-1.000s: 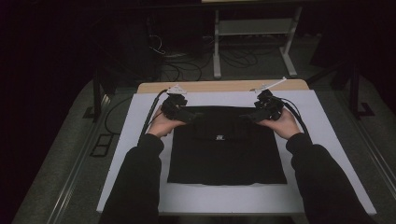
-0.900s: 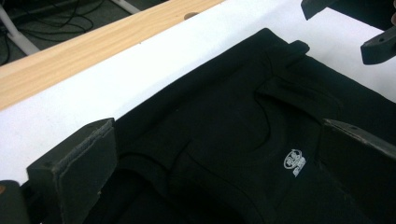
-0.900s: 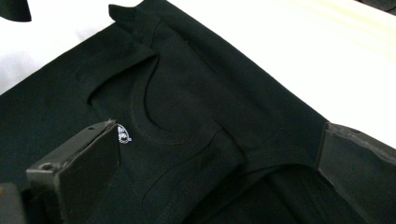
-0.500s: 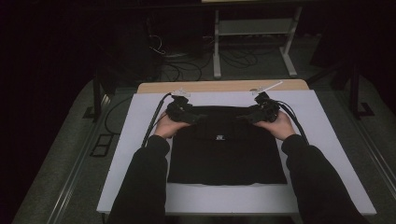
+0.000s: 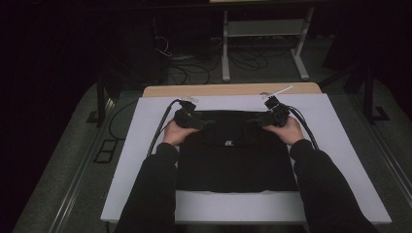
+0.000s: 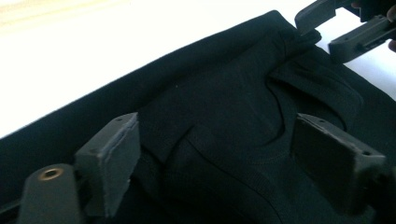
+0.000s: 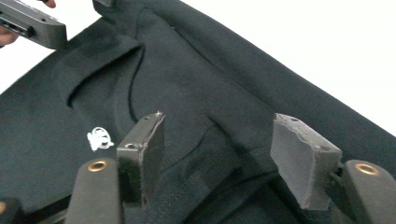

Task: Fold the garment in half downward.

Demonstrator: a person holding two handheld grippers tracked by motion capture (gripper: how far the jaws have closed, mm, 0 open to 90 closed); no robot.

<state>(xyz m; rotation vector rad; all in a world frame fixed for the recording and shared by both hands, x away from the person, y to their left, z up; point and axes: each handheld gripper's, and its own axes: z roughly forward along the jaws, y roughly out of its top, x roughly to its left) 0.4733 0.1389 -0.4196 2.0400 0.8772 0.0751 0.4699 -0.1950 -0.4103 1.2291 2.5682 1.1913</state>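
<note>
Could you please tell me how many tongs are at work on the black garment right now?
2: the left tongs sit at the far left corner of the black garment, and the right tongs at its far right corner.

High view overhead facing forward, gripper views close, sharing black garment [image 5: 236, 155]

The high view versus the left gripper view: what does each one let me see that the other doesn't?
High view alone: the whole white table, both sleeves, cables, and the floor and a metal stand behind. Left gripper view alone: its own two jaws up close, apart over a fold, closing lately, and stitched seams in the cloth. Shared: the black garment lying flat, and the right gripper at its far edge.
</note>
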